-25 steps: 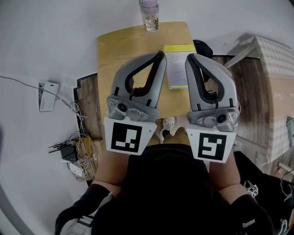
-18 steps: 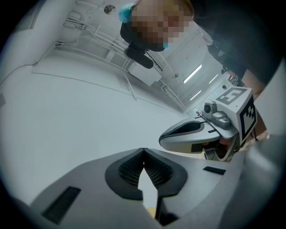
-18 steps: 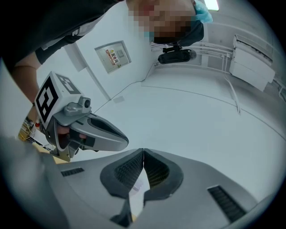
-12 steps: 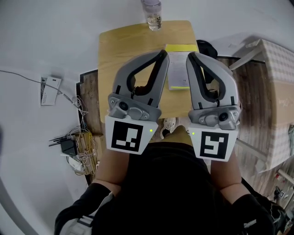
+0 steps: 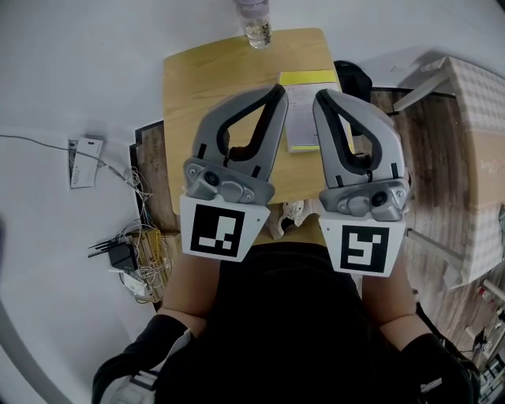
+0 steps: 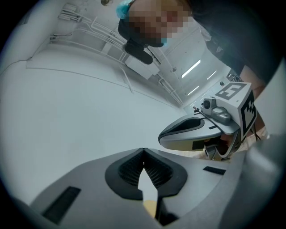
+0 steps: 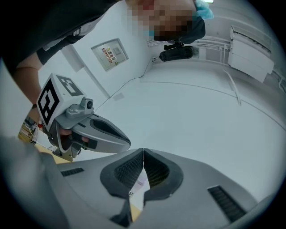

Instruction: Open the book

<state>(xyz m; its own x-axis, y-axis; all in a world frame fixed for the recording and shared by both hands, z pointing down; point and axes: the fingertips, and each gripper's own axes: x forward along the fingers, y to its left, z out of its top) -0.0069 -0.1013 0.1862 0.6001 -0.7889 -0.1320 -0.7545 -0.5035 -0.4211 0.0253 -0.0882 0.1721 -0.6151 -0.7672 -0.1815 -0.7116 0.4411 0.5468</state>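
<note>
A closed book (image 5: 298, 118), white with a yellow band at its far end, lies on the right half of a small wooden table (image 5: 205, 87). Both grippers hover above the table's near half and point away from me. My left gripper (image 5: 278, 91) is shut and empty, its tips just left of the book. My right gripper (image 5: 319, 96) is shut and empty too, over the book's right edge. In the left gripper view the left gripper (image 6: 143, 152) has its pads meeting against a white wall. In the right gripper view, print on the book (image 7: 139, 182) shows below the shut right gripper (image 7: 143, 152).
A clear plastic bottle (image 5: 255, 22) stands at the table's far edge. A dark object (image 5: 353, 77) sits by the table's right side. Cables and a power adapter (image 5: 125, 256) lie on the floor at the left, and a patterned box (image 5: 473, 150) at the right.
Both grippers have sunk slightly toward the table, side by side. Their jaws stay shut and the book lies as before.
</note>
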